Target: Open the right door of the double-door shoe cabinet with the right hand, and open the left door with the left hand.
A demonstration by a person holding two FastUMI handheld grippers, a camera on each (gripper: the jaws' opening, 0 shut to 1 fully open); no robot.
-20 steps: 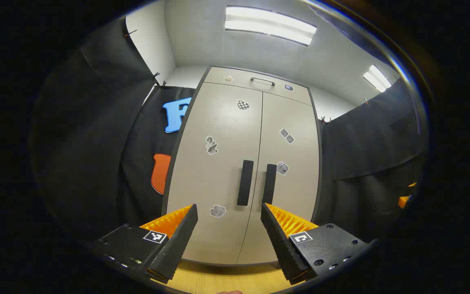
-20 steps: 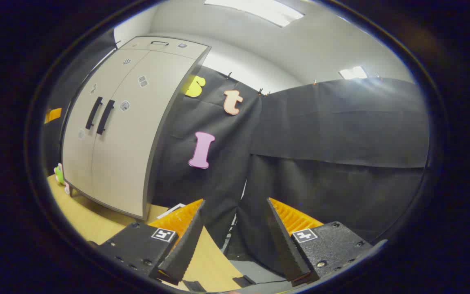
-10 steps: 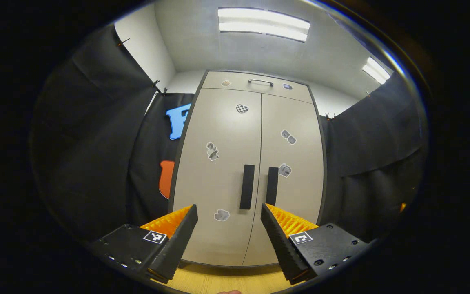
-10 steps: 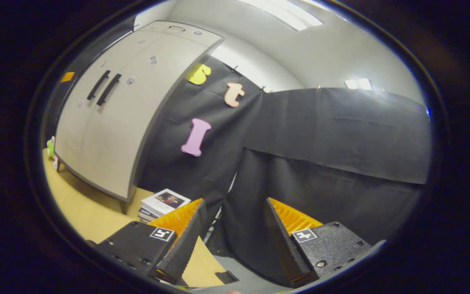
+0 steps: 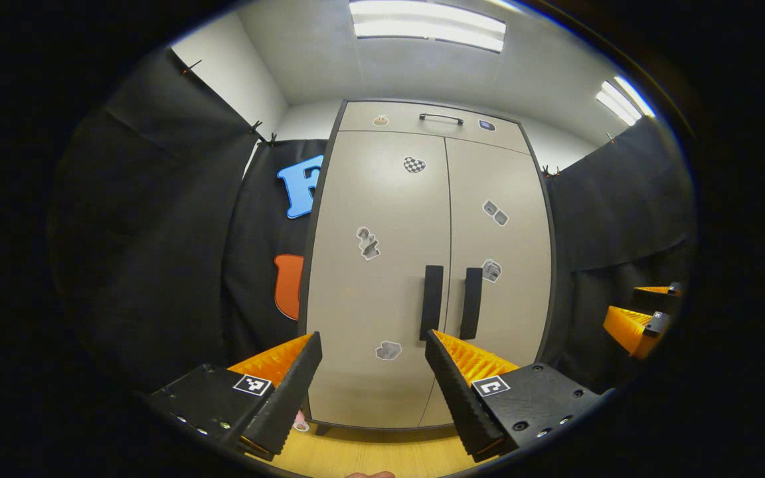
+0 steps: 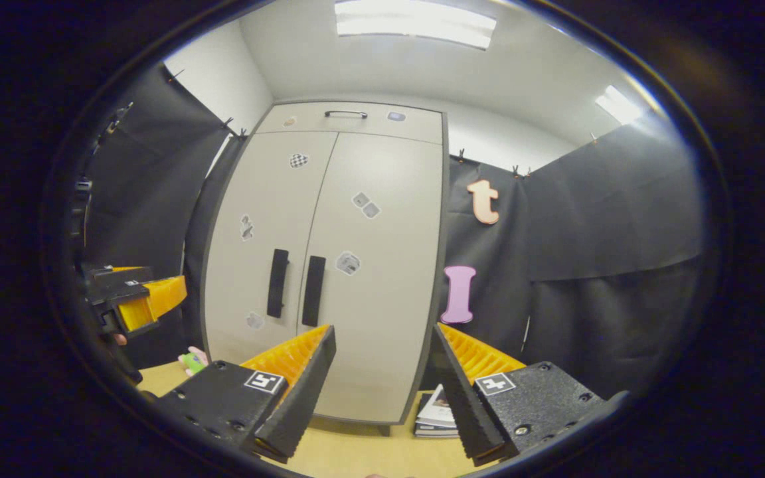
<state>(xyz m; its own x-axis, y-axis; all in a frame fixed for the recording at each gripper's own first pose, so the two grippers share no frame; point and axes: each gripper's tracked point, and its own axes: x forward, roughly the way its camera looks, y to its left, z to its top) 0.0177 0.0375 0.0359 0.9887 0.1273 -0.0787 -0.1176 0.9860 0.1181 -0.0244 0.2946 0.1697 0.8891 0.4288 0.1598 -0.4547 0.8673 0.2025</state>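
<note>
Pale wood-grain flooring [image 5: 382, 451] runs from beneath both tools to the foot of the shoe cabinet [image 5: 382, 372]. Nearest the lens in the left gripper view, the left gripper [image 5: 374, 345] has its fingers spread wide on nothing; in the right gripper view the right gripper [image 6: 382, 338] is spread the same way, also empty. Each finger block carries a small square coded marker, not readable as text. Right of the cabinet's base, a short stack of booklets [image 6: 437, 415] lies partly hidden behind a right finger; left of the base, a small green toy [image 6: 191, 362] is too small to make out. The cabinet stands upright, beige with dark edging, left door [image 5: 372, 199] and right door [image 5: 512, 239] both closed, two black vertical handles [image 5: 432, 302] side by side at the centre seam. Small stickers dot the doors, their pictures unclear. Above them sits a drawer [image 5: 432, 118] with a bar handle.
</note>
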